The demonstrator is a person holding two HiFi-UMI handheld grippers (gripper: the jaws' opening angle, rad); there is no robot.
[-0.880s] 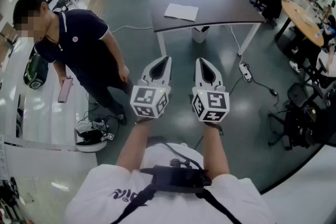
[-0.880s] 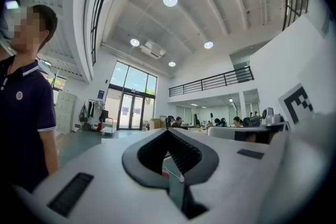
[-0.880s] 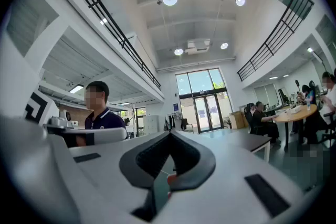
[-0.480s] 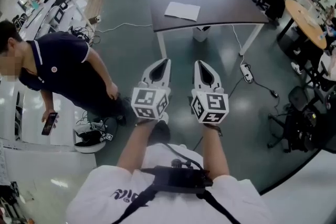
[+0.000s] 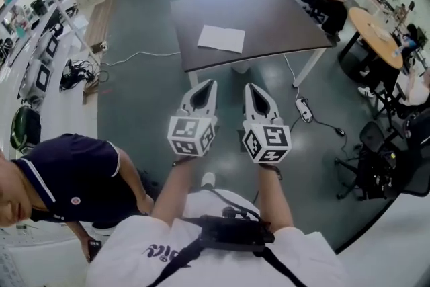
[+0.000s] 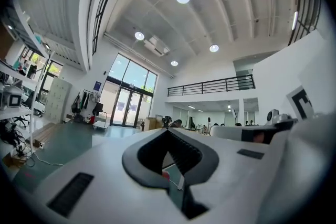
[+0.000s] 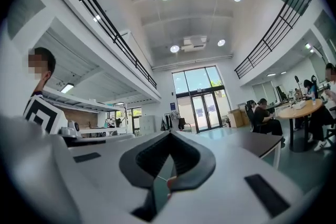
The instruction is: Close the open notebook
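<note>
Since the earlier frames, the person in the navy polo shirt [image 5: 74, 178] has gone from the upper left of the head view to its lower left corner, close beside the wearer's left arm. The dark table [image 5: 269, 17] now sits higher and further left in that view. The two grippers are held side by side as before.

One line of white print crosses the wearer's white shirt [image 5: 158, 249], too small to read. Each gripper carries one marker cube, two in all: the left cube [image 5: 191, 136] and the right cube [image 5: 267, 141], both white with bold black square patterns.

The left gripper [image 5: 209, 85] is a smooth white shell with a dark ribbed lining around a teardrop-shaped hollow. Its jaws meet at the tips and nothing is between them. The right gripper [image 5: 247, 87] has the same shape, and its jaws are likewise pressed together at the tips and hold nothing. Both point level towards the table and are well apart from it.

The single notebook [image 5: 222, 38] lies open and flat on the table's matte dark top, white pages up, near the edge that faces the grippers. The table stands on white legs over a glossy grey-green floor, where a white power strip [image 5: 302, 109] and its cable lie.
</note>
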